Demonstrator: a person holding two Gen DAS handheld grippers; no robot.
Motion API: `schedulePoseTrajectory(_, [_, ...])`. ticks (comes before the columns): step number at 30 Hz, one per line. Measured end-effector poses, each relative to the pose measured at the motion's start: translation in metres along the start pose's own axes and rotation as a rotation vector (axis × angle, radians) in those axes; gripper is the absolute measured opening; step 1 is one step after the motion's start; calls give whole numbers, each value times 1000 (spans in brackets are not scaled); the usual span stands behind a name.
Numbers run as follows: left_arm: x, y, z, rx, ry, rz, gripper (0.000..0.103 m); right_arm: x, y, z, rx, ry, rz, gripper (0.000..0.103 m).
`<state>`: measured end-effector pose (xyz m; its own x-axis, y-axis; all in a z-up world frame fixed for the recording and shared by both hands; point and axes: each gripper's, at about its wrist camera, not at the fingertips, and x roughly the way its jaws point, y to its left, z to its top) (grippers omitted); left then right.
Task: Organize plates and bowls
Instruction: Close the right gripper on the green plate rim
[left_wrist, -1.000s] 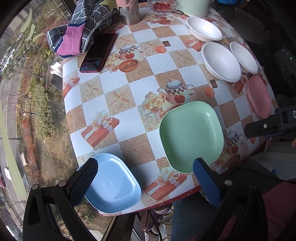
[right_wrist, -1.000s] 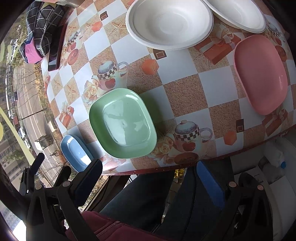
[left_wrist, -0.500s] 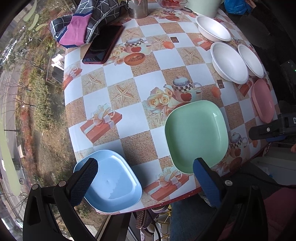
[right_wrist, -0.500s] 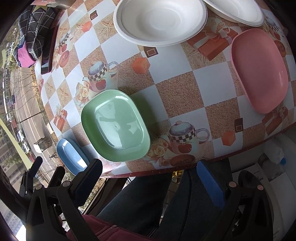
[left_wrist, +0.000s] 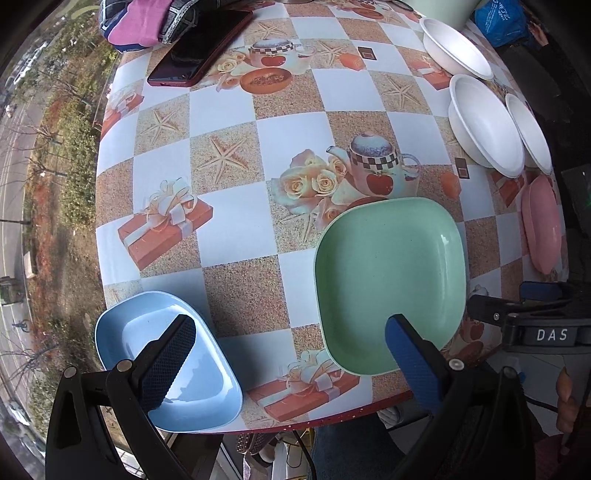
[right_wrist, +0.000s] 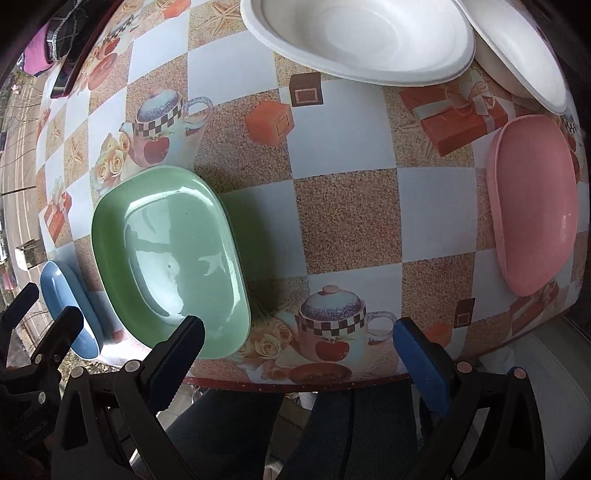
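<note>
Nearest, both the left gripper (left_wrist: 290, 345) and the right gripper (right_wrist: 297, 345) gape wide, holding nothing. Three rounded-square plates lie flat along the near table (left_wrist: 236, 118) edge: blue plate (left_wrist: 207, 384) left, green plate (left_wrist: 391, 280) middle, pink plate (right_wrist: 532, 203) right. Farther right sit three white bowls (left_wrist: 484, 127), upright.

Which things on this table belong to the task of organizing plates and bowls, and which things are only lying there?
Belong to the task:
- blue plate
- green plate
- pink plate
- three white bowls

Only lying there:
- dark red phone
- folded checked cloth
- patterned tablecloth
</note>
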<state>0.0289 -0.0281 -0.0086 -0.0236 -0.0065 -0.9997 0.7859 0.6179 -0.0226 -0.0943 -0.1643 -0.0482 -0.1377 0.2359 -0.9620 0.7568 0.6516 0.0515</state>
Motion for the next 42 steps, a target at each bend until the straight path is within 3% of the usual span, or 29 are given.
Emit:
schedulePoseTrajectory(10, [44,-20,6,-25,43,34,103,34,15,18,-128,-49,-164,103])
schedulePoseTrajectory(14, [52,-28,5,-43,29,41,103,36,-4,14,-101,-56,-153,103])
schedulePoseTrajectory(17, [57,-33,5,-60,23,33,103,33,-19,12,-80,-55,-194,103])
schedulePoseTrajectory(22, [66,-39,3,-67,22,34,103,27,-36,15,-47,-67,-130,103])
schedulePoseTrajectory(26, [76,-36,-1,-113,50,14,103,28,-25,21,-132,-91,-91,103])
schedulePoseTrajectory(31, [84,-27,-13,-183,55,-1,103,24,3,19,-313,-180,-116,103])
schedulePoseTrajectory(35, [86,-9,-22,-216,31,-8,103,27,-1,-1,-322,-230,-109,103])
schedulePoseTrajectory(38, [82,-9,-27,-246,18,-7,103,27,-2,-19,-325,-236,-107,103])
schedulePoseTrajectory(42, [82,0,-26,-311,55,-9,103,23,-8,-12,-339,-192,-119,103])
